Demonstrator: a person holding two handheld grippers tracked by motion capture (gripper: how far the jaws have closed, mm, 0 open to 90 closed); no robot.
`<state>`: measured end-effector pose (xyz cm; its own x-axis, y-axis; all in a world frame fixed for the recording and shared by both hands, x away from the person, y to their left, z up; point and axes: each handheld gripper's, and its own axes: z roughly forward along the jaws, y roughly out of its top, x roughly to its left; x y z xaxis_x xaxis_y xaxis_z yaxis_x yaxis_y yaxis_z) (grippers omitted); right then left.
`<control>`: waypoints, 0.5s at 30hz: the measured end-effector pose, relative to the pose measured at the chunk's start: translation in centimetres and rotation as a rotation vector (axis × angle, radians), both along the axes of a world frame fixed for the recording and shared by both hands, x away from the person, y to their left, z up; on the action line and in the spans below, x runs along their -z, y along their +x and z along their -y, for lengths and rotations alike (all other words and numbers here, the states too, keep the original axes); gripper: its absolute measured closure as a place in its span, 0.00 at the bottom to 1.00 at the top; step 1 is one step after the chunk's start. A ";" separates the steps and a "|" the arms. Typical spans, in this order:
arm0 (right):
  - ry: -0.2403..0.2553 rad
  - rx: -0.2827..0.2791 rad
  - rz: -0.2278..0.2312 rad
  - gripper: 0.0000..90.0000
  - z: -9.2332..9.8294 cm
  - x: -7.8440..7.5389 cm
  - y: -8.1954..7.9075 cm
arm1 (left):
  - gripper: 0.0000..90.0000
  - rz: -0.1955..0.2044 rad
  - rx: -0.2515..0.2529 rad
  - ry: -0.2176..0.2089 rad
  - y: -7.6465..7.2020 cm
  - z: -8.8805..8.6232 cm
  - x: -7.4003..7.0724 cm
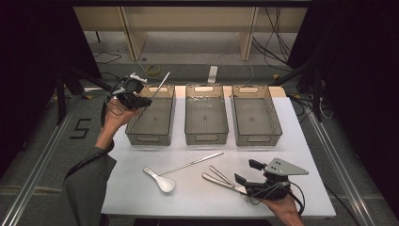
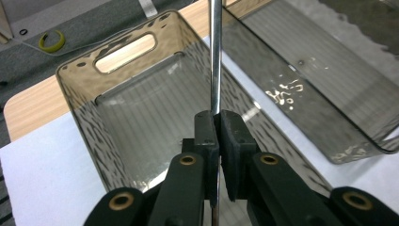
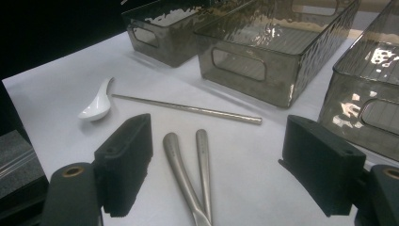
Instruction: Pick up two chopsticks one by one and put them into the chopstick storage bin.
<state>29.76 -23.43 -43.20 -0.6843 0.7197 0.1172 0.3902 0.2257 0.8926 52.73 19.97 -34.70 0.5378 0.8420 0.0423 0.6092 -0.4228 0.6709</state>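
white spoon (image 1: 161, 180), metal chopstick (image 1: 190, 164) near right gripper (image 1: 246, 172), three bins (image 1: 206, 117) behind

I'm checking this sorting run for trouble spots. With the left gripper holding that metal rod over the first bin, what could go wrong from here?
1. The left gripper pinches the thin metal rod with only its pad tips; the smooth rod could slip or swing before it is lowered.
2. The rod stands above the left bin, close to its right wall; released here, it might land across the rim.
3. The open right gripper straddles two metal handles lying close together and may grab both.
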 end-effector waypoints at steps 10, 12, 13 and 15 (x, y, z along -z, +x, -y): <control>0.003 -0.001 -0.001 0.29 0.0 0.0 0.0 | 0.95 0.002 -0.039 0.000 0.7 -0.7 0.7; 0.002 0.000 -0.001 0.29 0.0 0.0 0.0 | 0.95 -0.004 -0.041 -0.002 0.7 -0.8 0.9; 0.001 -0.001 -0.001 0.29 0.0 0.0 0.0 | 0.95 -0.005 -0.041 -0.003 0.8 -0.9 1.0; 0.000 -0.001 0.000 0.29 0.0 0.0 0.0 | 0.95 -0.007 -0.046 -0.001 0.8 -1.0 1.3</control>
